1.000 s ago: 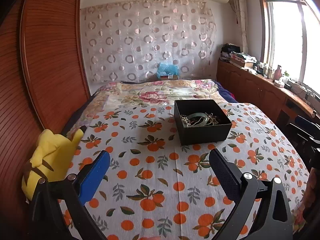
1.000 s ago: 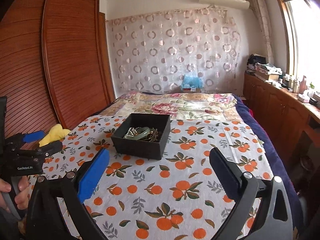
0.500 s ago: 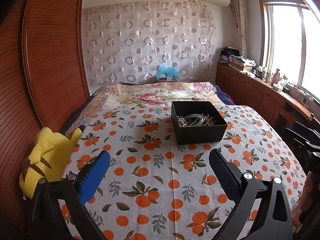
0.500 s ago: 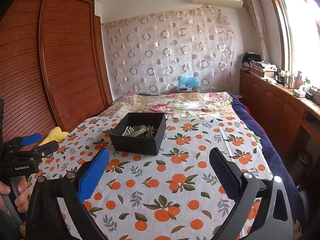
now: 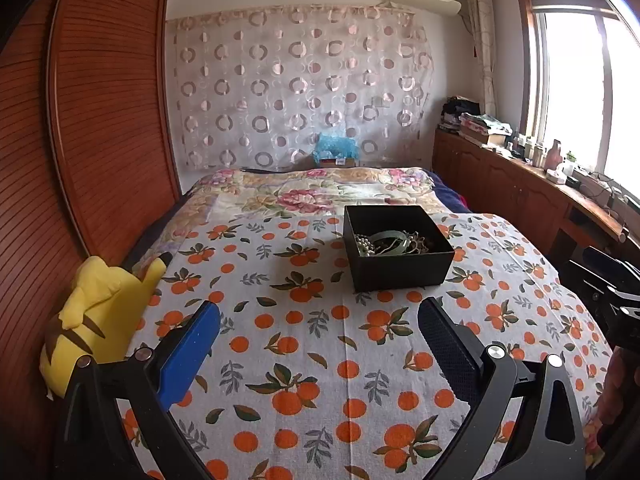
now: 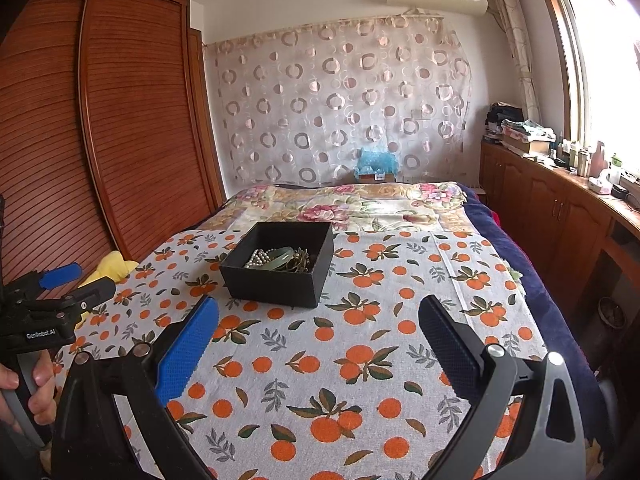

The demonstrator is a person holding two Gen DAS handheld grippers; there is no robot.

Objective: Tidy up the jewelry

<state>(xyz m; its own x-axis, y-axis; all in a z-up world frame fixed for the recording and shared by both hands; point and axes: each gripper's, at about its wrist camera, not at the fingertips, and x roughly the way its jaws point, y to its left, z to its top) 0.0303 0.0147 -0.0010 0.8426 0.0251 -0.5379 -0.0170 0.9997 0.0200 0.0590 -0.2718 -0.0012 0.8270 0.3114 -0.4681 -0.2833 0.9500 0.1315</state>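
Both my grippers — left gripper (image 5: 318,326) and right gripper (image 6: 318,322) — hang spread wide and empty, and over the last second they've backed off and lifted slightly. The open black square cardboard box (image 5: 404,268) sits further off on the orange-print bedspread (image 5: 304,364). Pearl strand, pale green bangle (image 6: 280,263) and brass pieces all lie heaped inside — reads as either pre-sort or everything gathered.

black box (image 5: 400,264), jewelry (image 5: 394,242) inside, bed (image 5: 320,340)
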